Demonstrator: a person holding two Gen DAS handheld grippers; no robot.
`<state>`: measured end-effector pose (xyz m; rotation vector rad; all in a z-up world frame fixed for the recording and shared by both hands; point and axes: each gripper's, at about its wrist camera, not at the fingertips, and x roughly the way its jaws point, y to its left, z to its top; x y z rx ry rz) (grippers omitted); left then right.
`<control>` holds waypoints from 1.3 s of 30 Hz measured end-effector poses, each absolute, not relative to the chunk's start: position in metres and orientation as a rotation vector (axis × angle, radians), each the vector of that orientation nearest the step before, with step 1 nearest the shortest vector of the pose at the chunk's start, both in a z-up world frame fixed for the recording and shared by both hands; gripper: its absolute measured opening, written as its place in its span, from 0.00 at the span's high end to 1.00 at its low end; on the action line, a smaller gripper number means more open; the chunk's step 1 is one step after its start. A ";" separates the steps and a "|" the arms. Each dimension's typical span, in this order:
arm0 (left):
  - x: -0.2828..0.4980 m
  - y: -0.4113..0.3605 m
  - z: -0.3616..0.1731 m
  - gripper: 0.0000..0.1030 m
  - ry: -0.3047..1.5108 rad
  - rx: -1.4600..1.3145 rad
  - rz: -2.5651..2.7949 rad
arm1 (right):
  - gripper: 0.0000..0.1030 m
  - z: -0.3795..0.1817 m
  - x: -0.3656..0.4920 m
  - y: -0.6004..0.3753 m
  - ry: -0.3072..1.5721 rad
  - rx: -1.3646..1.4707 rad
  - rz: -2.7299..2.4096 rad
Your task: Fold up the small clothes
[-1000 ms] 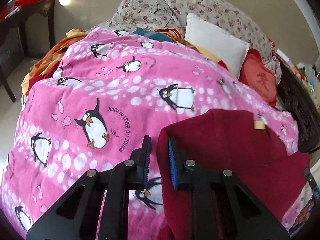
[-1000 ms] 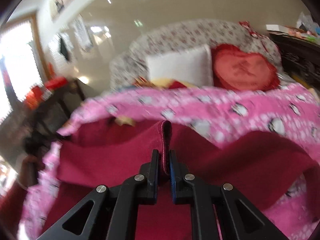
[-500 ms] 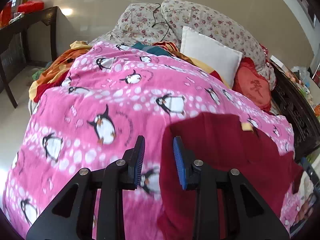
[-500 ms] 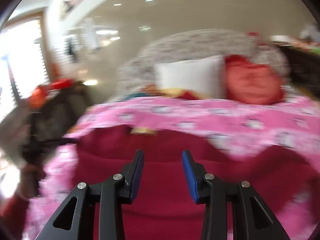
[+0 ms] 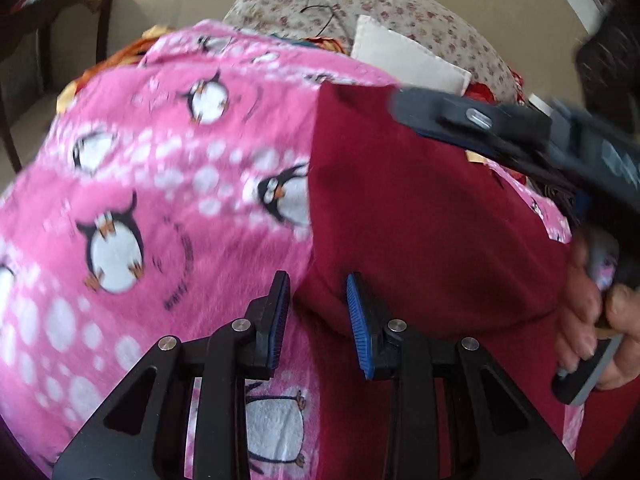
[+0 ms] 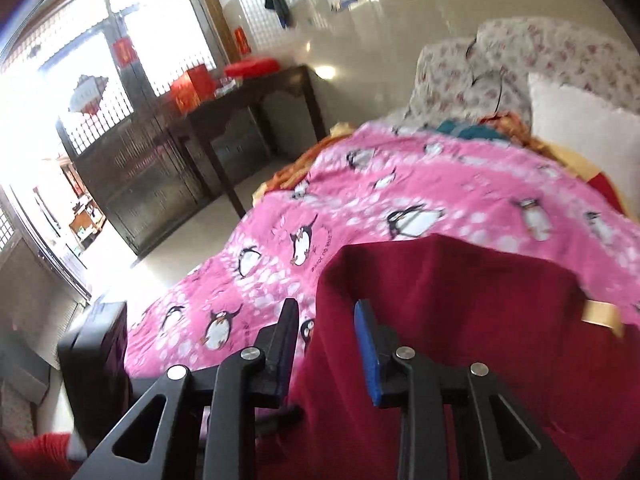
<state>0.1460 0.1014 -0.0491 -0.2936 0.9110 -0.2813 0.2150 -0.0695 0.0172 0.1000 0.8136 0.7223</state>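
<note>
A fleecy pink penguin blanket [image 5: 168, 184] covers the bed, soft-napped, dotted with white blots and black-and-white penguins. At its 12 o'clock end in the left wrist view lean floral-print cushions [image 5: 392, 12] and a plain white pillow [image 5: 404, 60]; orange and yellow cloth [image 6: 304, 168] bunches along the blanket's far edge.

A dark red garment [image 5: 432, 216], matte and velvety, lies on the blanket from the centre toward 4 o'clock in the left wrist view, its left edge straight and crisp, a small tan label [image 6: 600, 314] at its far edge. In the right wrist view a raised fold of it stands at 6 o'clock.

A dark wooden console table [image 6: 240, 112] stands at 10 o'clock in the right wrist view, with red boxes [image 6: 192, 88] on top, before a bright latticed window [image 6: 80, 72].

The left gripper [image 5: 318, 316] points down at the garment's left edge; its jaws are opening, narrowly parted, the cloth edge between the blue ribbed pads without being pressed. The right gripper [image 6: 328, 344] is angled down over the raised fold, jaws closing but apart, cloth between them and not pinched. In the left wrist view the right gripper crosses at 2 o'clock, blurred, a hand [image 5: 592, 320] wrapped round its handle at 4 o'clock.
</note>
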 end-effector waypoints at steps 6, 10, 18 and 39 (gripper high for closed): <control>0.146 0.109 -0.053 0.68 0.897 -0.351 -0.316 | 0.76 -0.015 0.252 -0.042 0.925 0.154 0.743; 0.145 0.113 -0.052 0.68 0.885 -0.374 -0.334 | 0.93 -0.002 0.253 -0.043 0.872 0.143 0.697; 0.145 0.117 -0.051 0.61 0.855 -0.364 -0.348 | 0.93 -0.002 0.266 -0.035 0.731 0.003 0.513; 0.144 0.111 -0.054 0.61 0.836 -0.304 -0.352 | 0.66 -0.017 0.209 -0.125 0.840 -0.020 0.502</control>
